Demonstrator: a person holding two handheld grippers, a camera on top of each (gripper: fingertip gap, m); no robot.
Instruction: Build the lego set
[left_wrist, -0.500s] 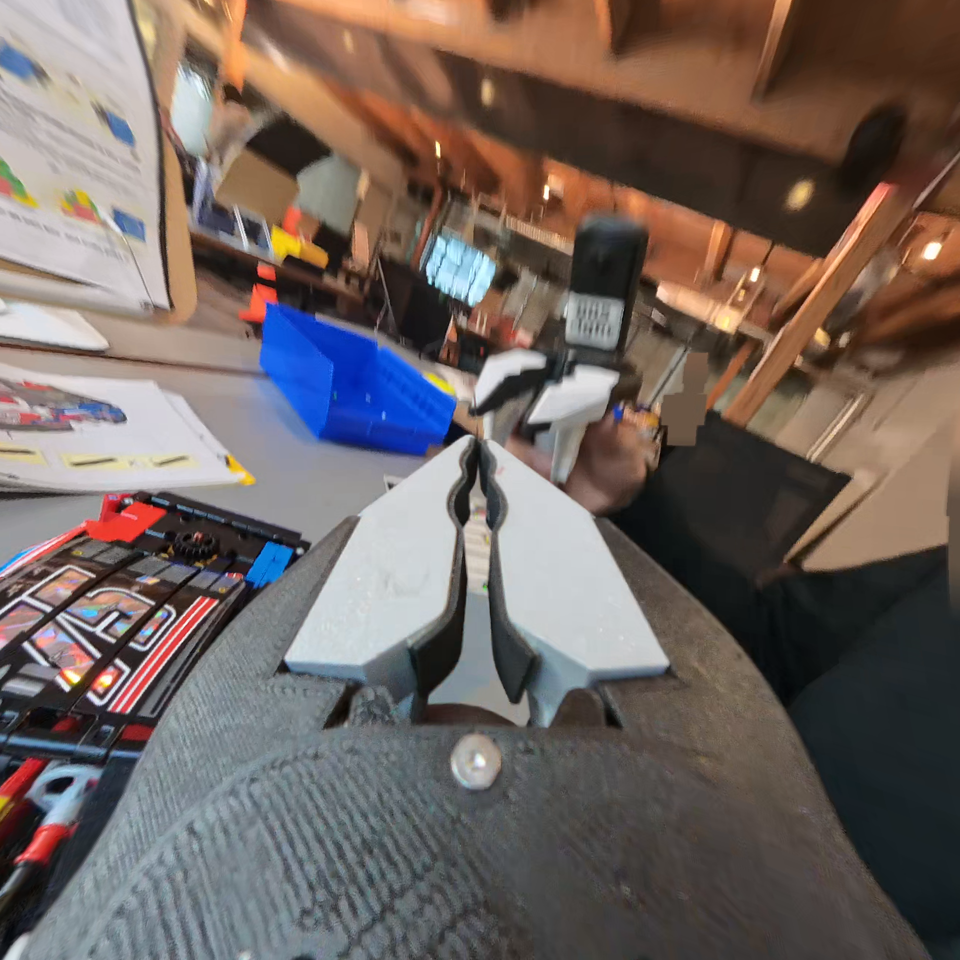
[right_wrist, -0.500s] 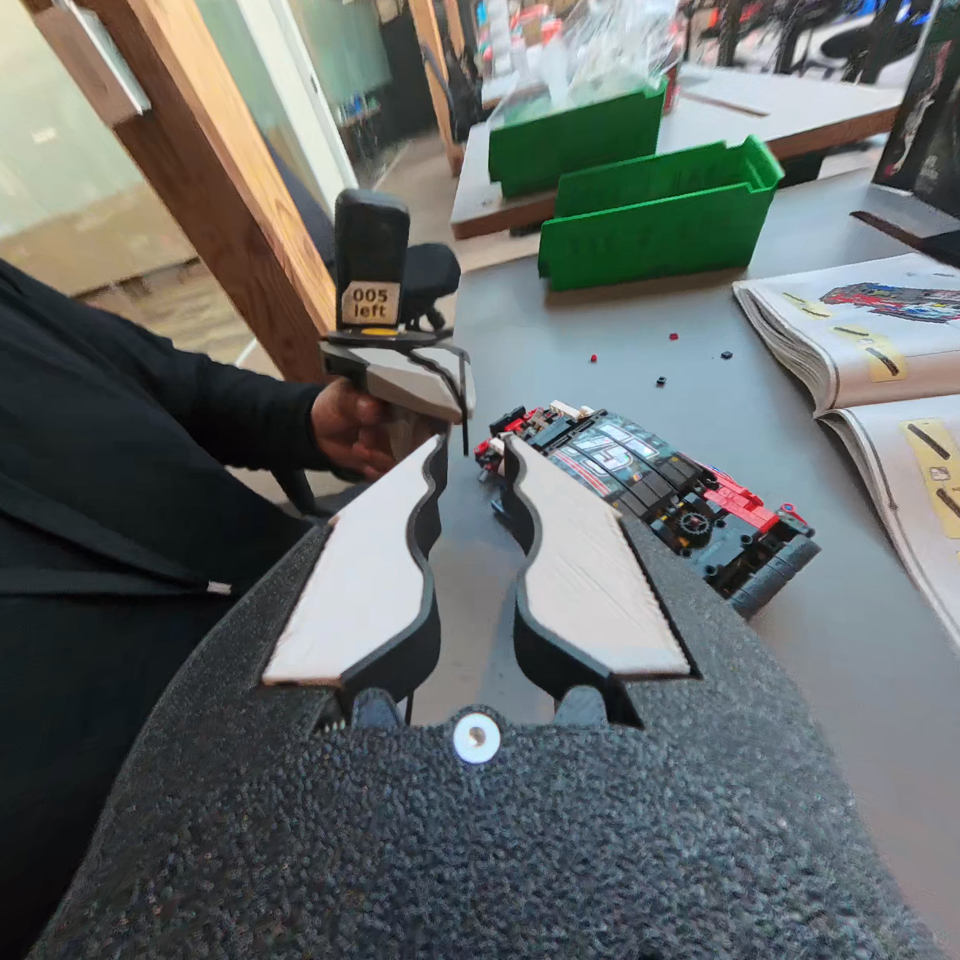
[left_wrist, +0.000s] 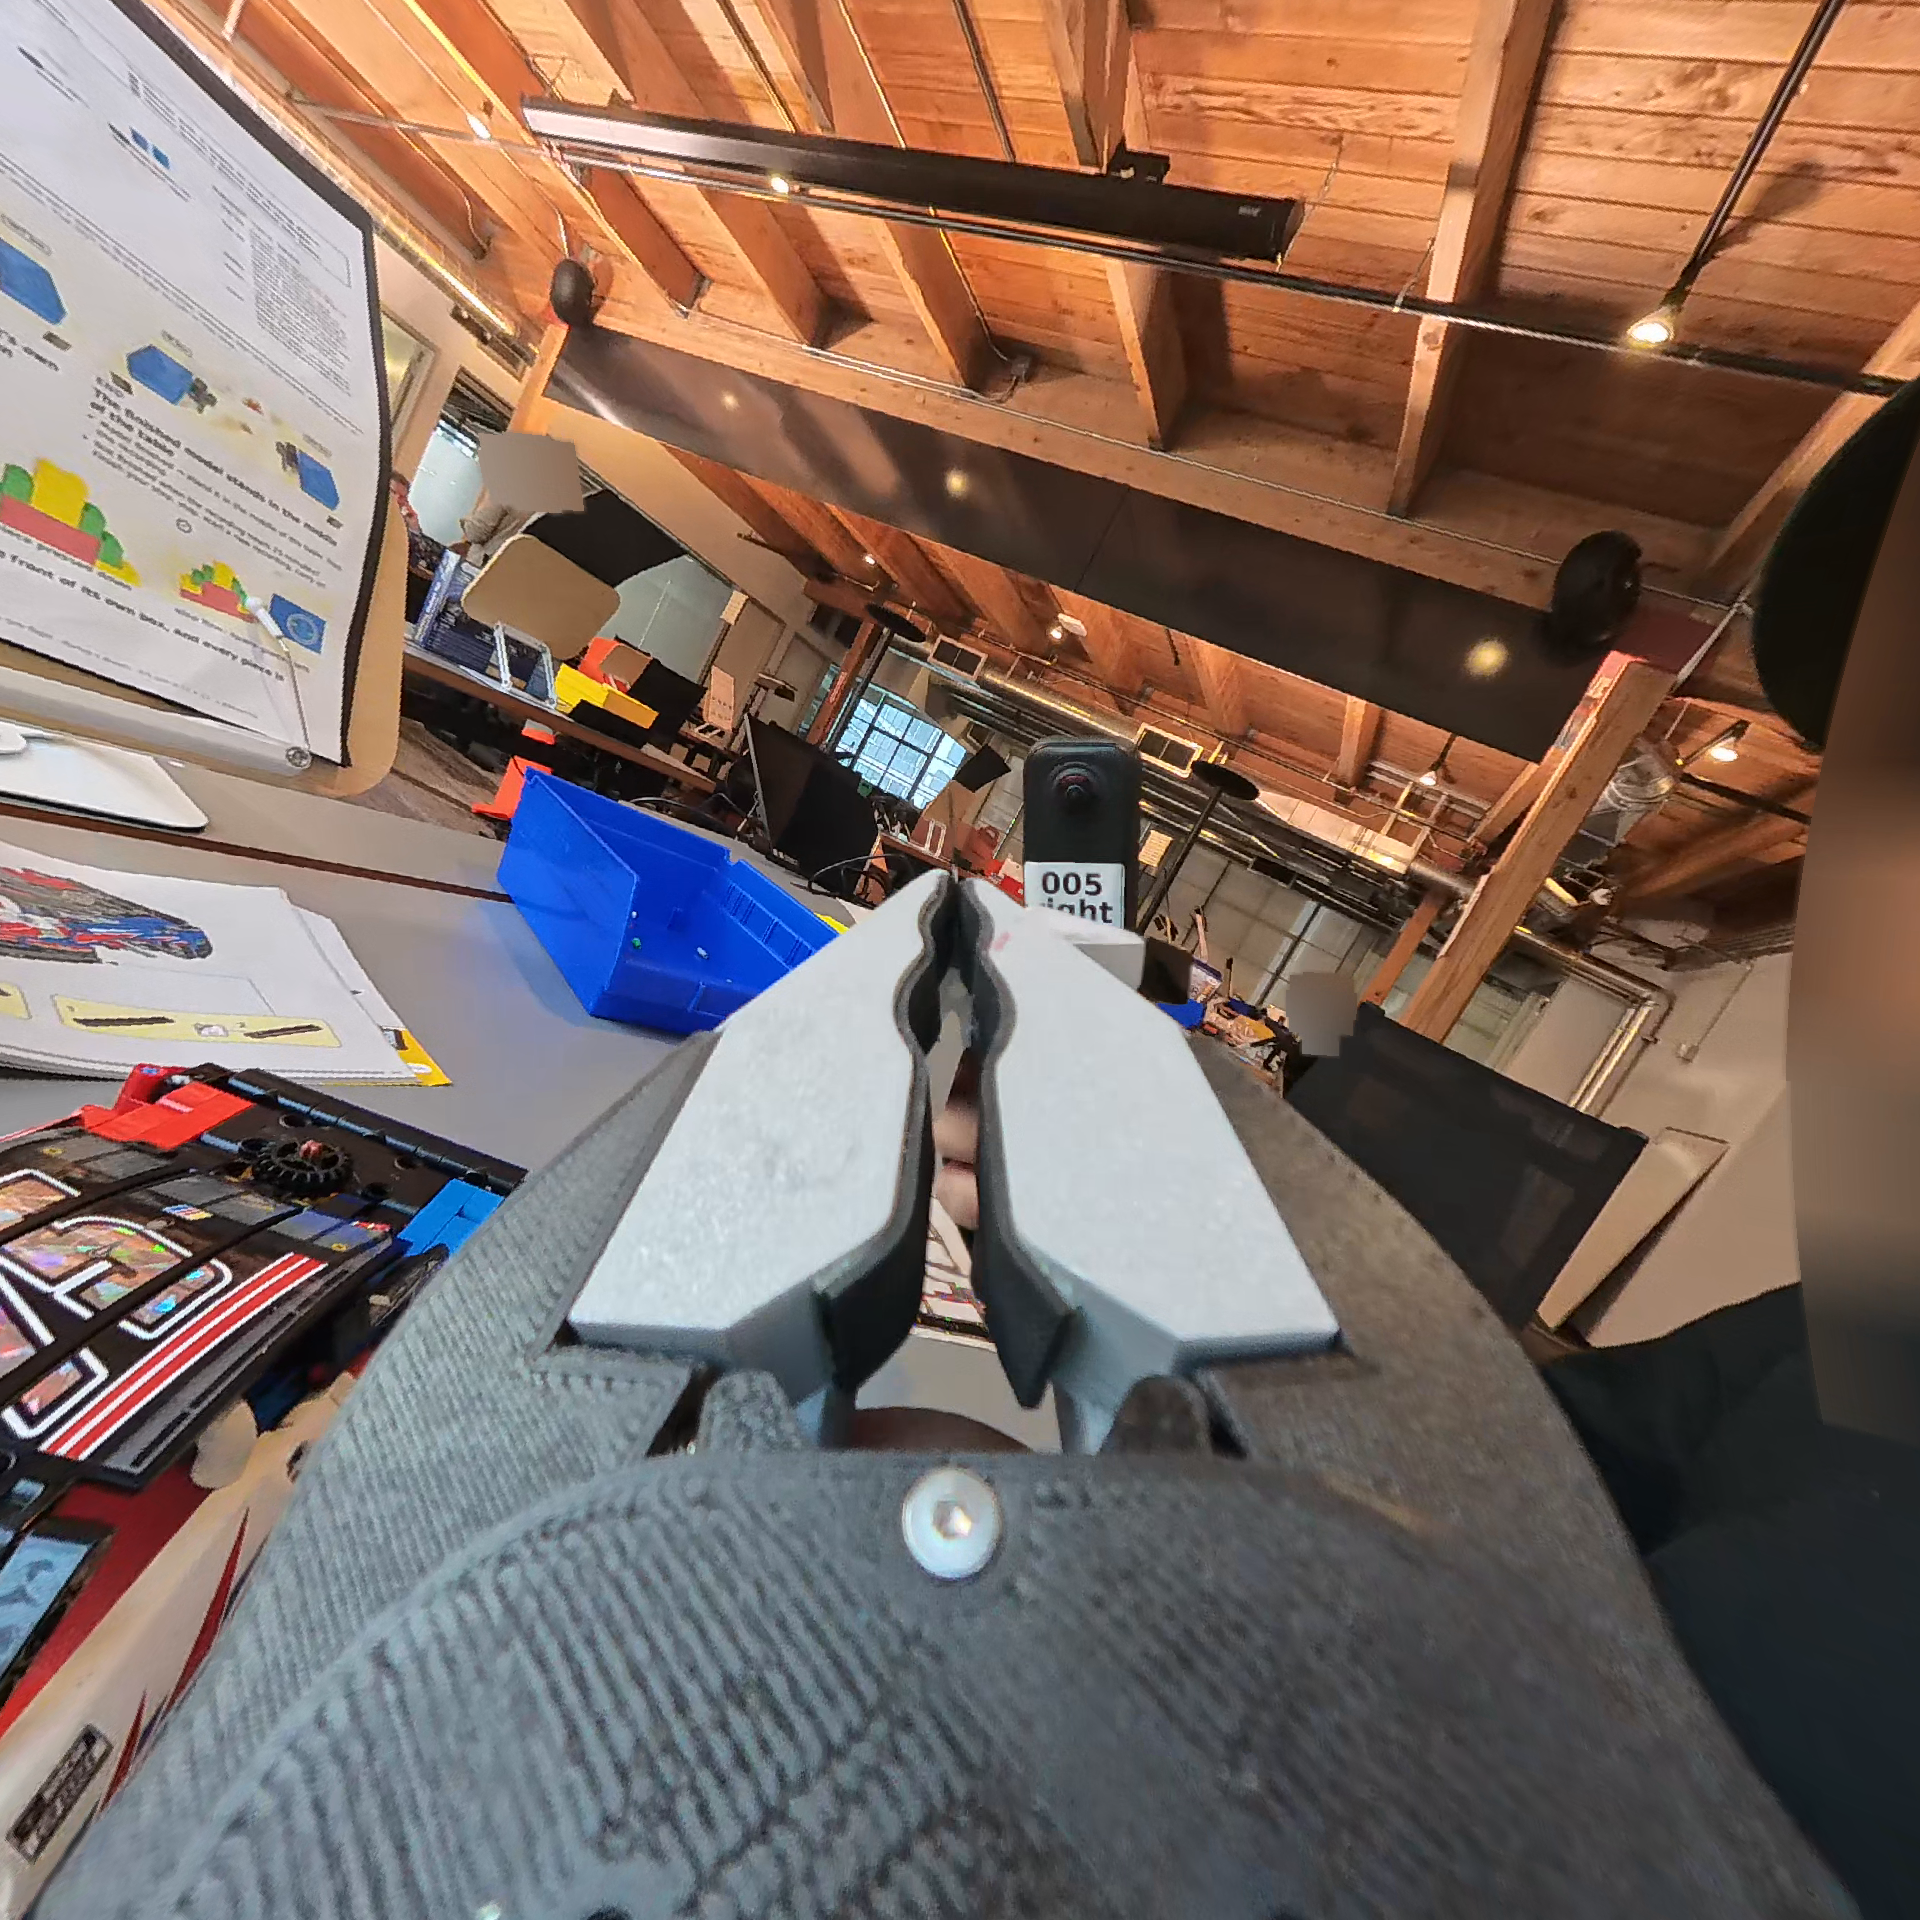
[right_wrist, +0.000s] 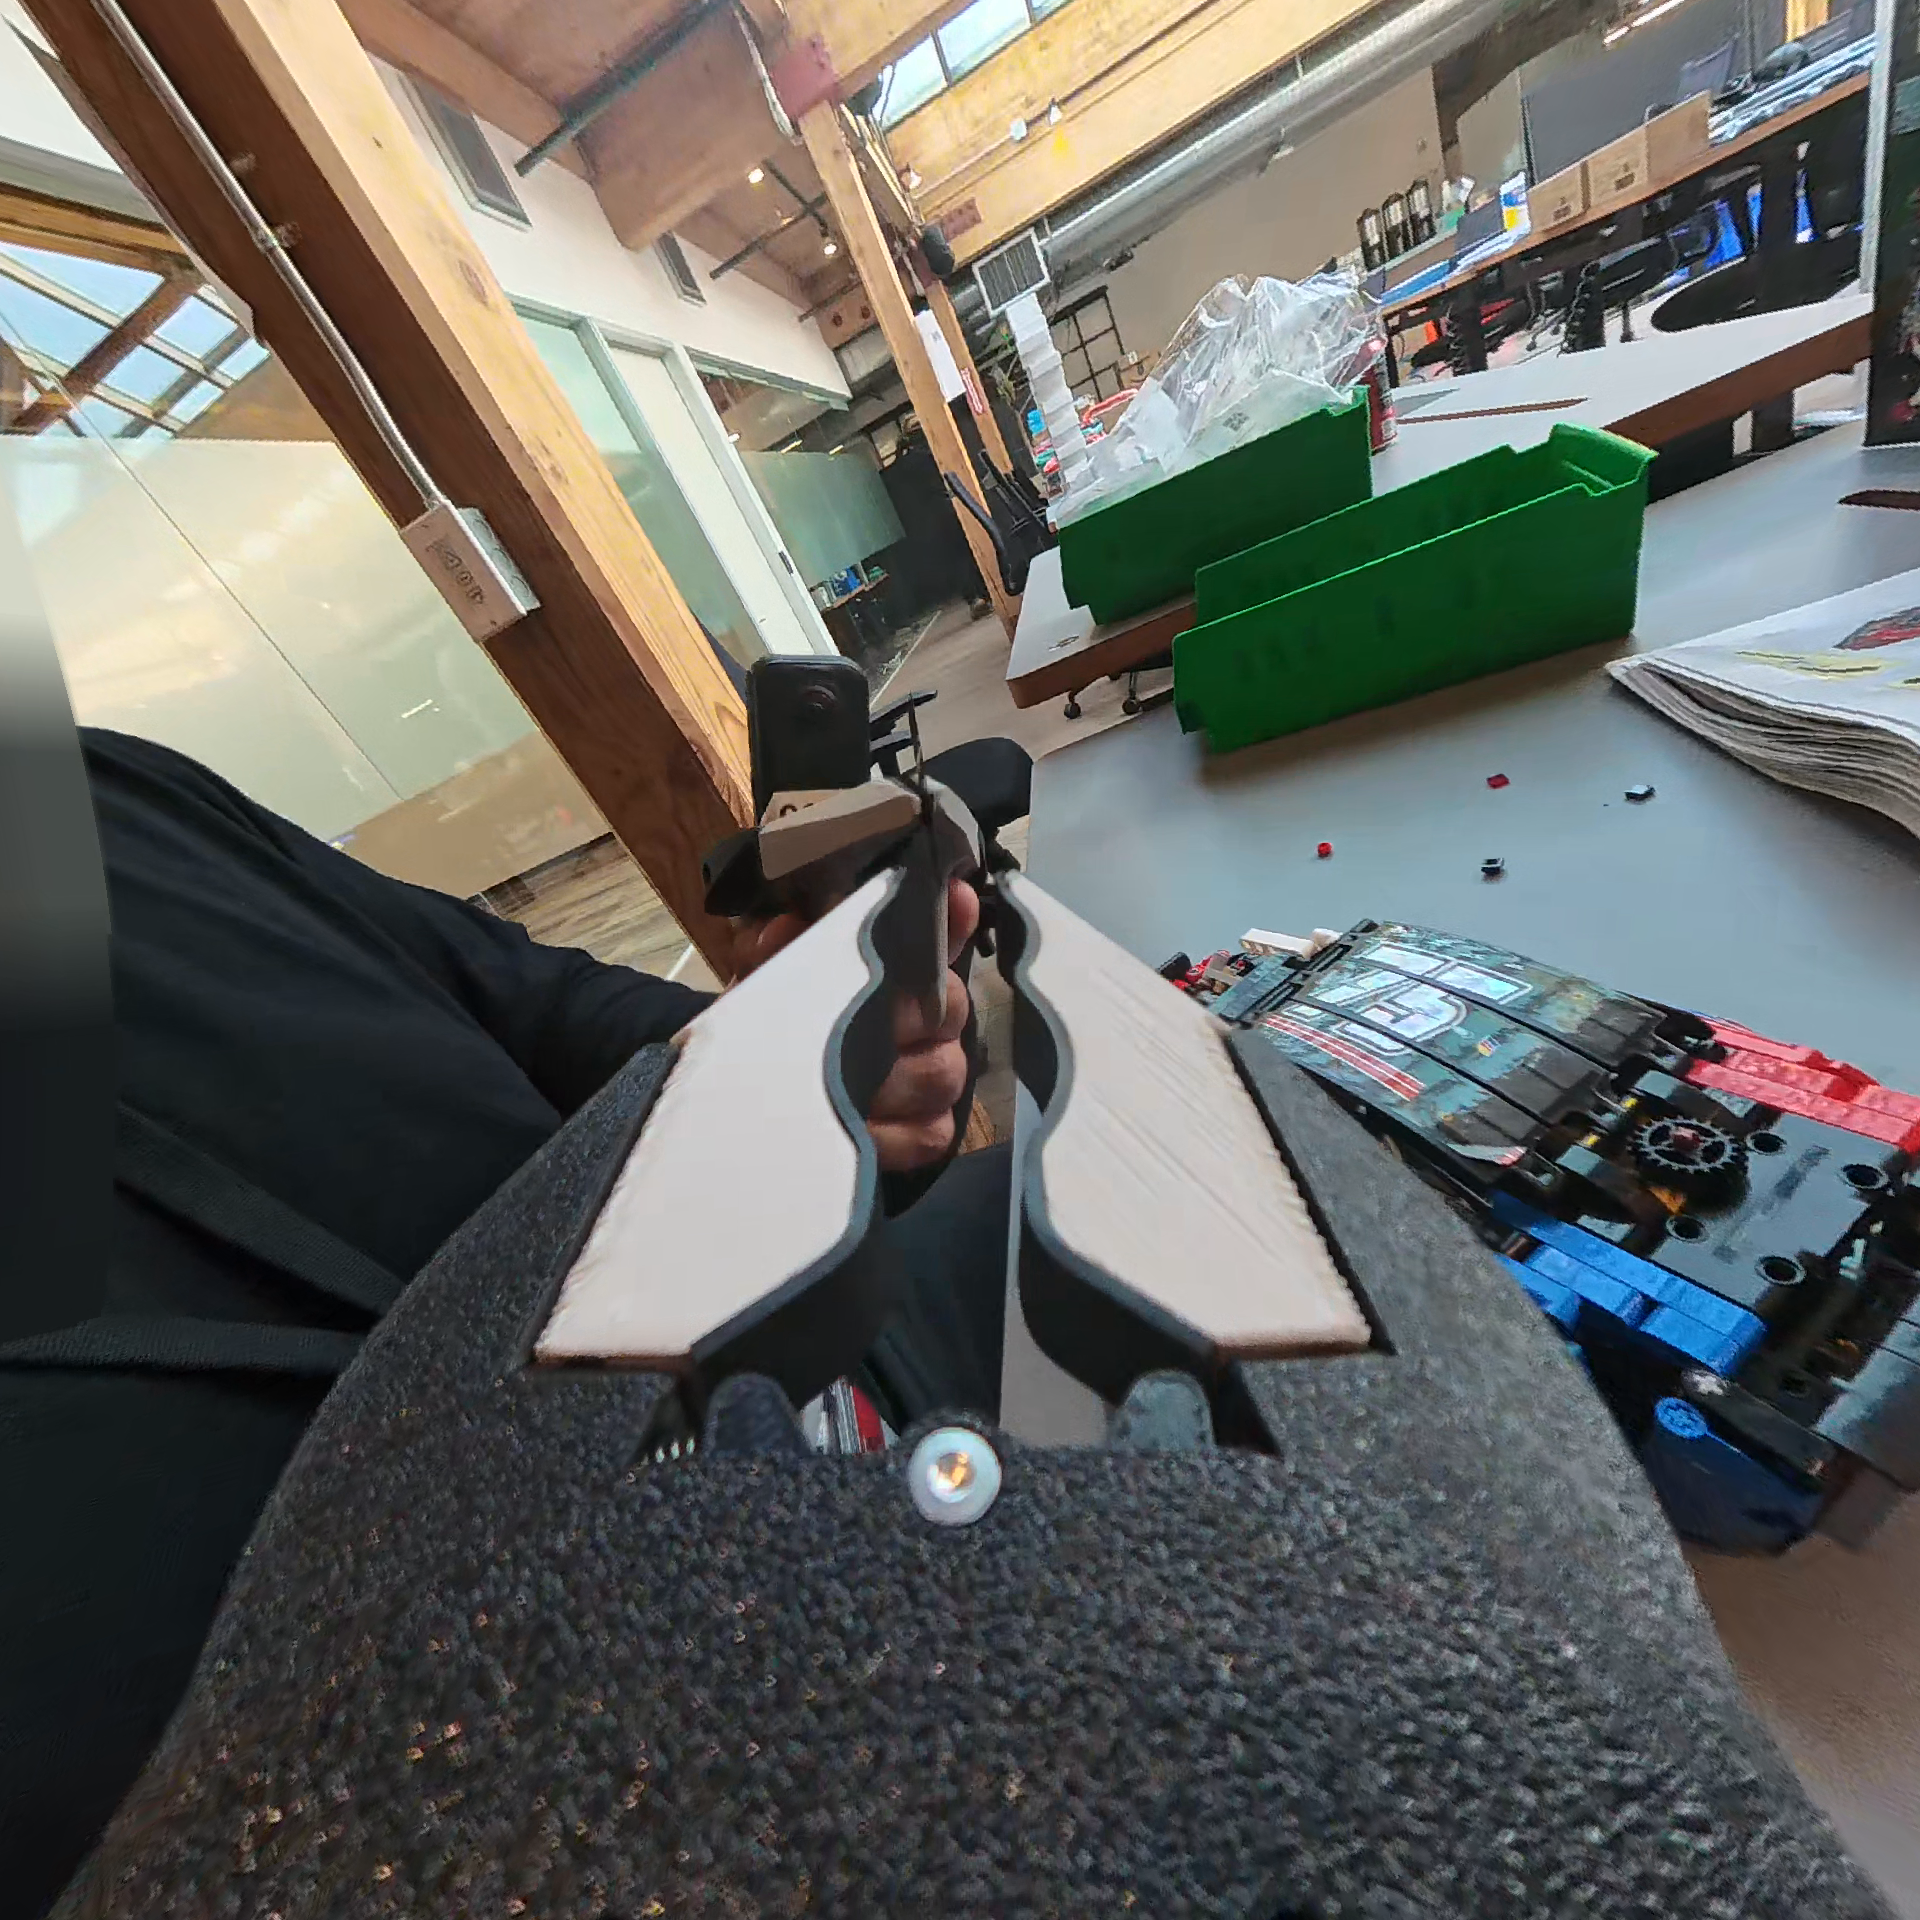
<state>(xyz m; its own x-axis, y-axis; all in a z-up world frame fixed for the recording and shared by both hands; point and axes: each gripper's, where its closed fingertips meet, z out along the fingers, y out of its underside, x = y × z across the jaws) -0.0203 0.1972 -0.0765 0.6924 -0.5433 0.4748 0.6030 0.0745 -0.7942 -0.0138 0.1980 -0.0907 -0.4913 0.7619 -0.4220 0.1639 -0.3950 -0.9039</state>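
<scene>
- 2 tongs, held up & facing each other. Left tongs (left_wrist: 954, 896): tips pressed together, nothing between. Right tongs (right_wrist: 948, 883): tips apart, nothing in them.
- 1 lego car (right_wrist: 1621, 1132), black w/ red & blue parts, lies on the grey table (right_wrist: 1351, 935) beside the right tongs.
- 2 green bins (right_wrist: 1423, 592), 1 blue bin (left_wrist: 655, 925).
- 1 open booklet (right_wrist: 1808, 686).
- 4 tiny loose pieces (right_wrist: 1325, 850) on the table: 2 red, 2 black.

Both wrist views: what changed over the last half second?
Both grippers tilted upward and drew nearer each other, tips facing. The left gripper stayed shut and empty; the right gripper stayed open, holding nothing. The Lego car, manual and blue bin lie unmoved on the table.
</scene>
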